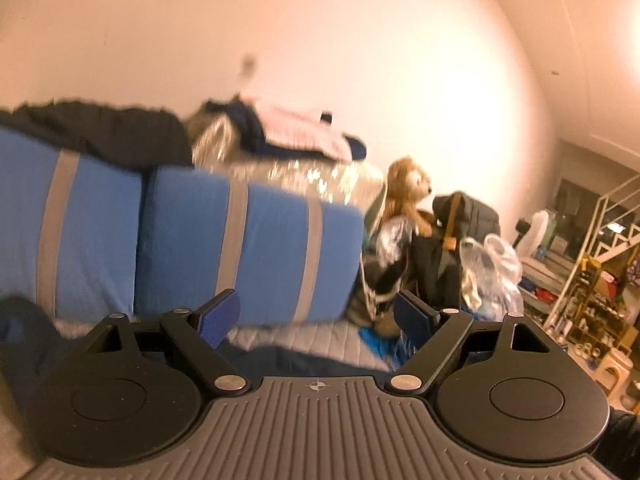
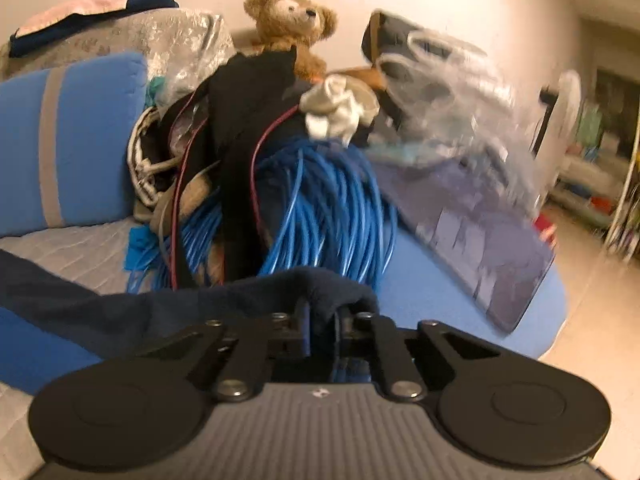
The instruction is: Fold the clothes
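A dark navy garment [image 2: 120, 304] stretches from the left across the grey quilted bed cover [image 2: 80, 248] to my right gripper [image 2: 322, 320], which is shut on a bunched edge of it. In the left wrist view my left gripper [image 1: 316, 316] stands open, its blue pads [image 1: 222, 314] wide apart with nothing between them. A strip of dark navy cloth [image 1: 304, 362] lies just below its fingers, apart from them. The view there is blurred.
Blue cushions with grey stripes [image 1: 248, 248] lean at the back, with dark clothes [image 1: 100, 132] and a pink-and-navy pile [image 1: 300, 132] on top. A teddy bear [image 2: 290, 20], a coil of blue cable [image 2: 320, 208], plastic bags [image 2: 460, 92] and a dark board [image 2: 480, 232] crowd the right. Shelves [image 1: 600, 280] stand far right.
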`<act>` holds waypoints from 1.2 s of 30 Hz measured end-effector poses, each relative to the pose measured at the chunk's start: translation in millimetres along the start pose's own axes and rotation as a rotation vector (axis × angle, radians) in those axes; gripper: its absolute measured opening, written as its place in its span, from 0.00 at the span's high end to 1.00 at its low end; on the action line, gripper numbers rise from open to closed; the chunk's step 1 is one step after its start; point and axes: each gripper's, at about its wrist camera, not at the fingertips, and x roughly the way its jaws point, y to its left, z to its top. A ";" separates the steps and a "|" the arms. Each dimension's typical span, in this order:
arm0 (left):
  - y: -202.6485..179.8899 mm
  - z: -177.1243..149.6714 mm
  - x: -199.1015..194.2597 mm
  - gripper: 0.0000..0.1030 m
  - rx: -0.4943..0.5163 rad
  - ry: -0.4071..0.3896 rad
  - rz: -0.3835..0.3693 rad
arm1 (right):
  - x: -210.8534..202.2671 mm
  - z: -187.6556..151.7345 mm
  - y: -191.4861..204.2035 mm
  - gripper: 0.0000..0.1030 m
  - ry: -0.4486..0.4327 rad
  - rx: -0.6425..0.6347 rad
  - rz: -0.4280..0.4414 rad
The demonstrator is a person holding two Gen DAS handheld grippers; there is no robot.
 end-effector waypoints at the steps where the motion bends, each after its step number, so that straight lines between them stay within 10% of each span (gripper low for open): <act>1: -2.4 5.1 -0.5 0.18 0.010 -0.008 0.001 | -1.7 6.1 2.4 0.91 -0.017 -0.017 -0.015; 10: -4.1 1.9 17.3 0.18 0.038 0.013 0.043 | 25.1 65.7 17.7 0.90 -0.058 -0.103 0.002; 13: 2.5 -14.1 25.9 0.18 0.046 0.060 0.073 | 47.4 60.2 28.8 0.75 0.034 -0.136 -0.007; 17: 13.0 -28.8 27.4 0.18 0.074 0.103 0.100 | 51.7 49.8 44.2 0.28 0.076 -0.177 -0.027; 22: 29.2 -26.8 22.0 0.18 0.067 0.122 0.142 | 37.4 52.6 56.0 0.01 0.047 -0.177 -0.149; 27: 39.5 -15.3 11.3 0.18 0.072 0.108 0.180 | 19.4 67.8 64.7 0.00 -0.013 -0.212 -0.292; 36: 53.9 25.8 -33.0 0.18 0.093 0.011 0.268 | -32.2 108.6 110.5 0.00 -0.158 -0.159 -0.052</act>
